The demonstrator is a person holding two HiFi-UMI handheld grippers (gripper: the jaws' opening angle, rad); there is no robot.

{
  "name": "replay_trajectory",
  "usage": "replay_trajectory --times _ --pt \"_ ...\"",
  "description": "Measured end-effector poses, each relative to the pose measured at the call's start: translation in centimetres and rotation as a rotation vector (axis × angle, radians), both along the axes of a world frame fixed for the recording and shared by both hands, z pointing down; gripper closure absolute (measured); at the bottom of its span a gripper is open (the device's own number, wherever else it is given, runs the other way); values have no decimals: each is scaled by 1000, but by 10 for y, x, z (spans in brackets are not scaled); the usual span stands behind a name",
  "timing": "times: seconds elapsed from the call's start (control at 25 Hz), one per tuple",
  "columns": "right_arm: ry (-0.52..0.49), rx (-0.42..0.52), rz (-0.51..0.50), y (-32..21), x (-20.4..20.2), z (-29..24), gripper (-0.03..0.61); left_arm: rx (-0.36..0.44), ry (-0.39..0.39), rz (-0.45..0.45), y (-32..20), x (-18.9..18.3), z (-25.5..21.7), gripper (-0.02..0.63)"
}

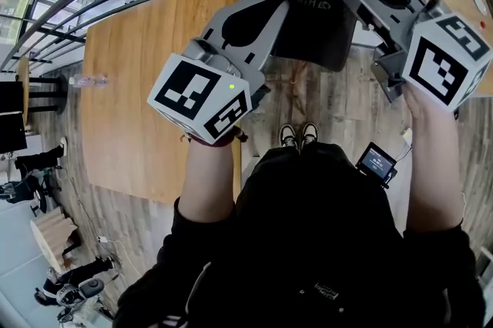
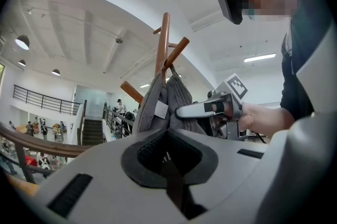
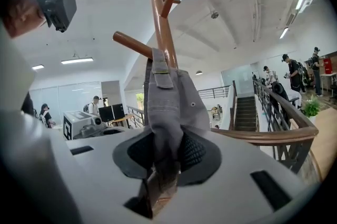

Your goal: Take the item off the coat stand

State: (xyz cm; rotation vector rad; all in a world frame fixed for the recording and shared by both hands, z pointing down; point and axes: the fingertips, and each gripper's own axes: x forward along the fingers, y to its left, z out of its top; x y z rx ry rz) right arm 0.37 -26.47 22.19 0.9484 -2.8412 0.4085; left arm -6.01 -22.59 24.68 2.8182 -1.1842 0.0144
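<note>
As things stand: both grips look taken and the lift has not begun; the grey garment (image 3: 171,97) hangs on the coat stand (image 3: 158,12).
Right hand-held gripper (image 3: 163,165): clenched on a fold low on the garment, with cloth pinched between the pads.
Left hand-held gripper (image 2: 168,157): jaws drawn close with darker cloth of the same garment between them; it looks clamped as well.
Pose: both forearms reach forward side by side, the grippers roughly level, meeting the cloth from either side.
Garment: hung high against the post and falling to both sets of jaws.
Pegs (image 3: 134,43): slant upward from the post; which one bears the garment cannot be told.
Next move, by my judgement: carry the cloth up and outward to clear the slanted peg. A straight pull toward the body could tip the stand.
</note>
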Motion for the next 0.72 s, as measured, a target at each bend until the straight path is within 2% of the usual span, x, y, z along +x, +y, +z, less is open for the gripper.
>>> replay_trajectory --times 0.08,0.12,0.72 --pt "4 11 -2 0 -1 -2 527 0 -5 0 1 -1 -1 609" --pt "3 13 -3 1 -1 -3 533 -1 -7 1 2 -2 -2 609" --pt "7 47 -23 4 0 -13 546 18 -12 -8 2 -5 -5 609"
